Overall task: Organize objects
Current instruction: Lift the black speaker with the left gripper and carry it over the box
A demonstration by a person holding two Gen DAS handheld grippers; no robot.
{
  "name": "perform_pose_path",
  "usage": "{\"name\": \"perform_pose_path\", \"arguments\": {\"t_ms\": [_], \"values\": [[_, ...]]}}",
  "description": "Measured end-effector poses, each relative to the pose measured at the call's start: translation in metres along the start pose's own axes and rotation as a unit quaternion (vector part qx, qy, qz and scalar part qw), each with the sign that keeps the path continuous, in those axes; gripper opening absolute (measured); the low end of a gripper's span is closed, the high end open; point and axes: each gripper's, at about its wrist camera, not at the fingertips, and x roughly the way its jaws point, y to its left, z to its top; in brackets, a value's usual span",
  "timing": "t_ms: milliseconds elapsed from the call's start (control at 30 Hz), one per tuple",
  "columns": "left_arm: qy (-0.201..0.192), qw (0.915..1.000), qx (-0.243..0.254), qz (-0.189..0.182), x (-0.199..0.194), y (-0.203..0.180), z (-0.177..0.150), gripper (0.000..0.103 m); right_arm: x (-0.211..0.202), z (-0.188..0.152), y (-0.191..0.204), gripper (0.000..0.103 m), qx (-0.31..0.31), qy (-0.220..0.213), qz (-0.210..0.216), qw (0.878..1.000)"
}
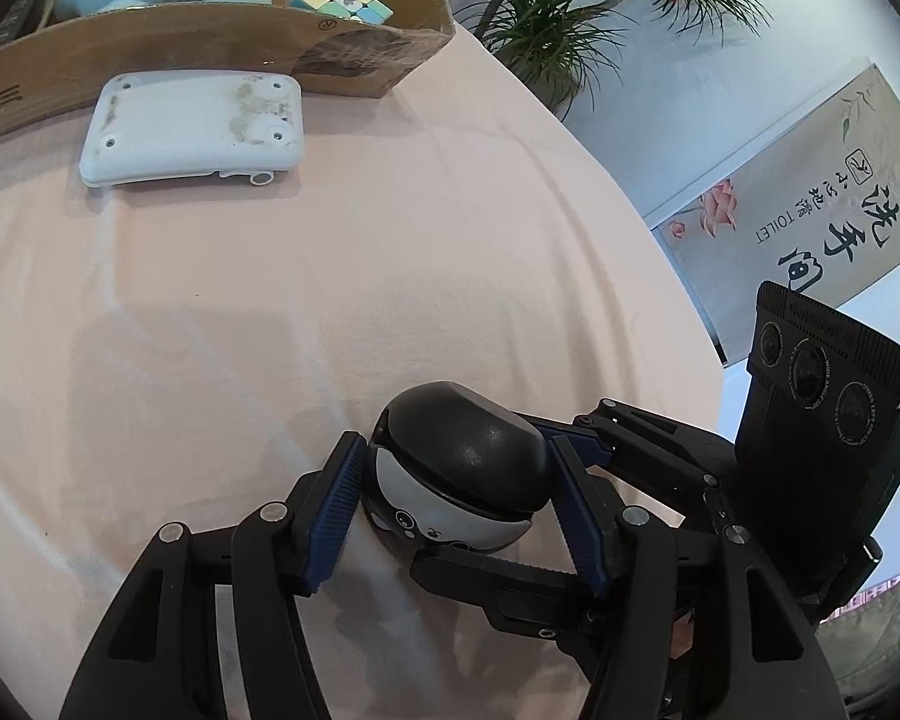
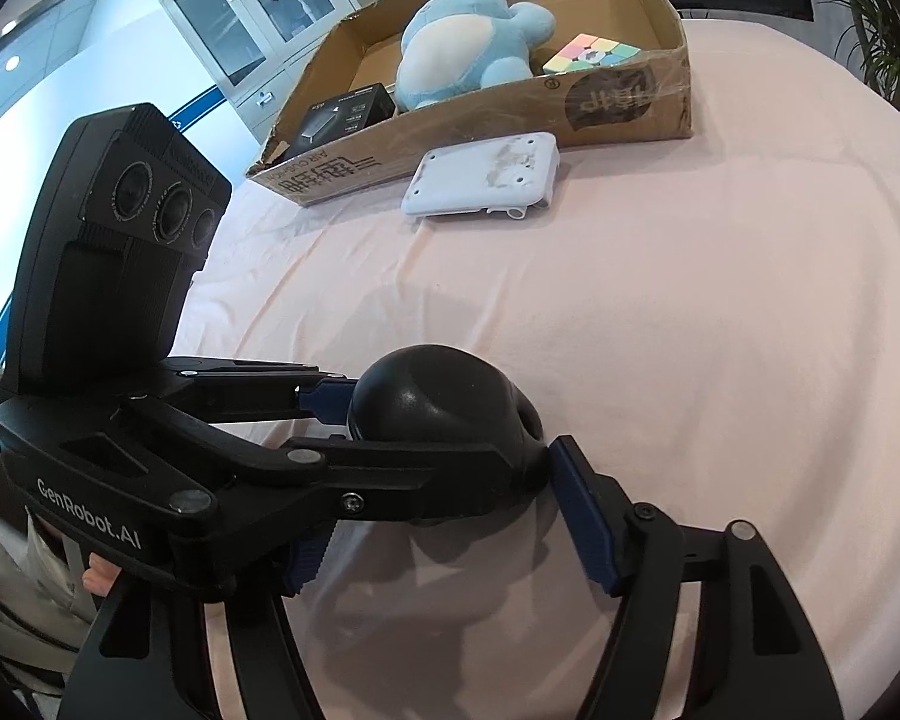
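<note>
A round black-and-white toy (image 1: 459, 468) with a small face sits on the pink tablecloth (image 1: 390, 270). My left gripper (image 1: 456, 510) has a blue pad against each side of it. In the right wrist view the toy (image 2: 438, 408) shows as a black dome. The left gripper's fingers (image 2: 330, 396) reach in from the left and clamp it. My right gripper (image 2: 444, 534) stands wide around the toy's near side, its right pad (image 2: 588, 516) just off the toy. A cardboard box (image 2: 624, 102) at the back holds a blue plush (image 2: 462, 54), a pastel cube (image 2: 591, 54) and a black carton (image 2: 342, 114).
A white flat device (image 1: 195, 129) lies face down in front of the box; it also shows in the right wrist view (image 2: 486, 177). Potted plants (image 1: 570, 6) stand beyond the table's right edge. A glass cabinet (image 2: 258, 18) stands behind the box.
</note>
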Motion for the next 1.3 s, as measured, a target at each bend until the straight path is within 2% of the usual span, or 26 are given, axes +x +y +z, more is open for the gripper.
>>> {"name": "perform_pose_path", "arguments": {"t_ms": [500, 900, 1300], "values": [[-0.001, 1.0000, -0.006, 0.002, -0.004, 0.001, 0.000, 0.059, 0.002, 0.004, 0.012, 0.066, -0.020, 0.000, -0.025, 0.999], [-0.029, 0.9995, -0.008, 0.008, -0.024, 0.003, 0.008, 0.059, -0.003, 0.017, 0.024, 0.066, -0.043, -0.016, -0.024, 0.999], [-0.059, 0.9977, 0.017, 0.027, -0.054, -0.004, 0.028, 0.059, -0.010, 0.043, 0.043, 0.066, -0.065, -0.045, -0.030, 0.996]]}}
